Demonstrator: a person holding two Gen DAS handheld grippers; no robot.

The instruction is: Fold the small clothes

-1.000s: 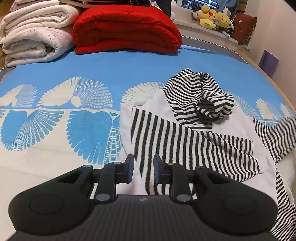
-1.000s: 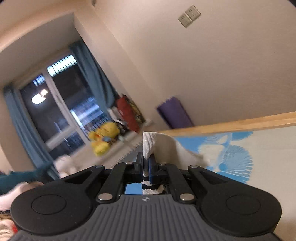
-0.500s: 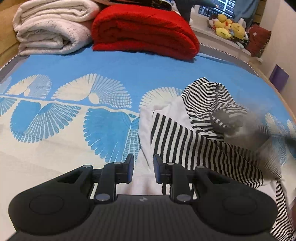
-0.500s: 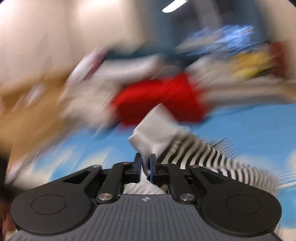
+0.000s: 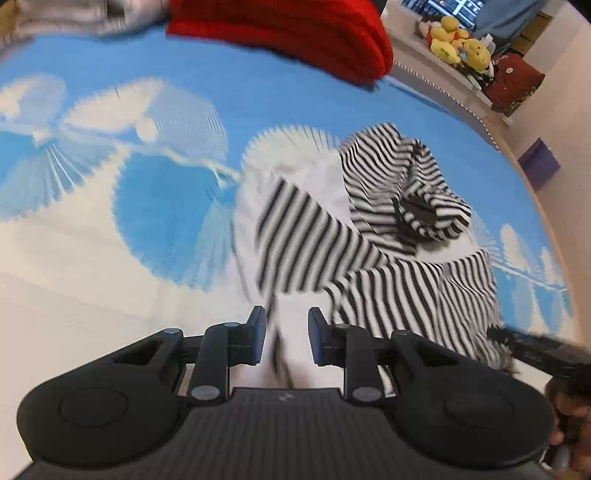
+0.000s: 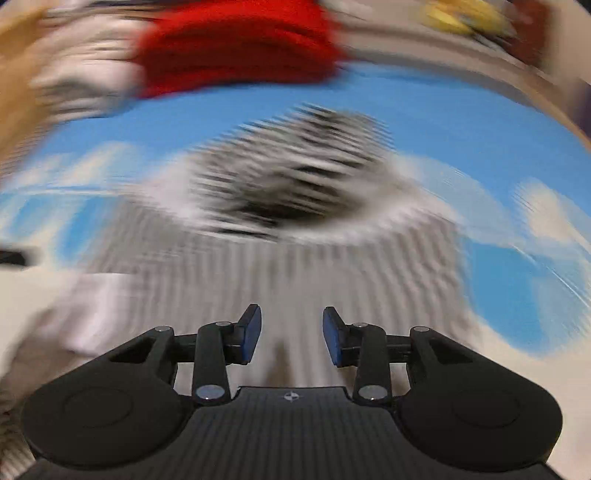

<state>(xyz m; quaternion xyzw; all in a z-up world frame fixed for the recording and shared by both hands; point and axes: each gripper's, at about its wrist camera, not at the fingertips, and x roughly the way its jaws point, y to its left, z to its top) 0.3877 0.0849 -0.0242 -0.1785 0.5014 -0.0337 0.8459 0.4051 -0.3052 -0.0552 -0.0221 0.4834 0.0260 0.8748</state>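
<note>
A black-and-white striped small garment with white panels (image 5: 369, 236) lies crumpled on the blue-and-white patterned bed sheet (image 5: 166, 206). My left gripper (image 5: 286, 336) is open, low over the garment's near white edge, with cloth showing between the fingers. My right gripper (image 6: 291, 336) is open and empty above the striped garment (image 6: 288, 184), which is heavily blurred by motion in the right wrist view. The right gripper's black body also shows at the right edge of the left wrist view (image 5: 535, 350).
A folded red blanket (image 5: 295, 33) and white blankets (image 5: 74, 14) are stacked at the head of the bed. Yellow plush toys (image 5: 458, 33) sit on a sill at the back right. A wooden bed edge (image 5: 543, 206) runs along the right.
My right gripper swung from facing the wall to facing the bed, opened and let go of the white garment corner. The sleeve now lies over the garment. My left gripper tilted closer to the cloth.
</note>
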